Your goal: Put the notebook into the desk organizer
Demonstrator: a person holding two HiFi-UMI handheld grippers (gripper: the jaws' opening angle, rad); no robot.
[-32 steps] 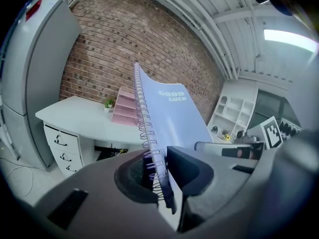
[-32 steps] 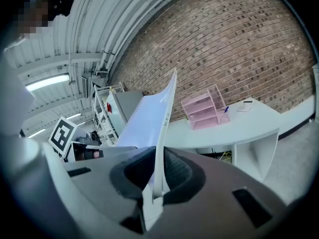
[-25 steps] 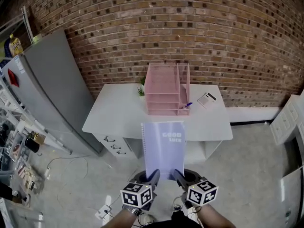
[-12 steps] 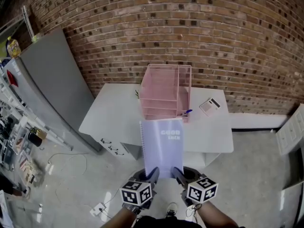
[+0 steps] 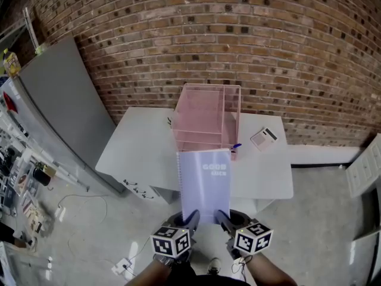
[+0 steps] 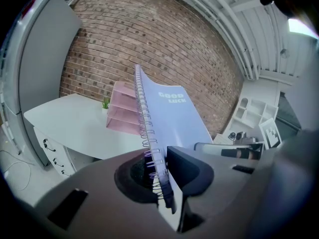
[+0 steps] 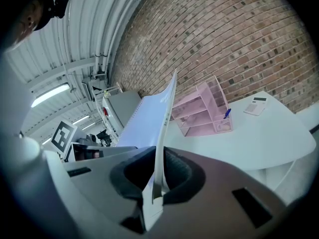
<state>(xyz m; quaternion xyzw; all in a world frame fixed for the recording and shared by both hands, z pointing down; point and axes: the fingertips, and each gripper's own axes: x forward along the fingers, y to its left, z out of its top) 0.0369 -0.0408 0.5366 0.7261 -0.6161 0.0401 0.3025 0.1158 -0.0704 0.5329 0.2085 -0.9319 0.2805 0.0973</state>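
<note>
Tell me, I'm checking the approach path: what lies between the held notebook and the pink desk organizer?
Only bare white desk: the left gripper view shows nothing standing between the notebook and the desk organizer.

The left gripper (image 6: 162,176) has its jaws clamped on the spiral edge of the notebook (image 6: 174,118), pink desk organizer (image 6: 122,118) beyond.

Desk (image 5: 140,145) lies bare left of the pink organizer (image 5: 205,115); pen (image 5: 236,147) and calculator (image 5: 264,137) occupy its right.
</note>
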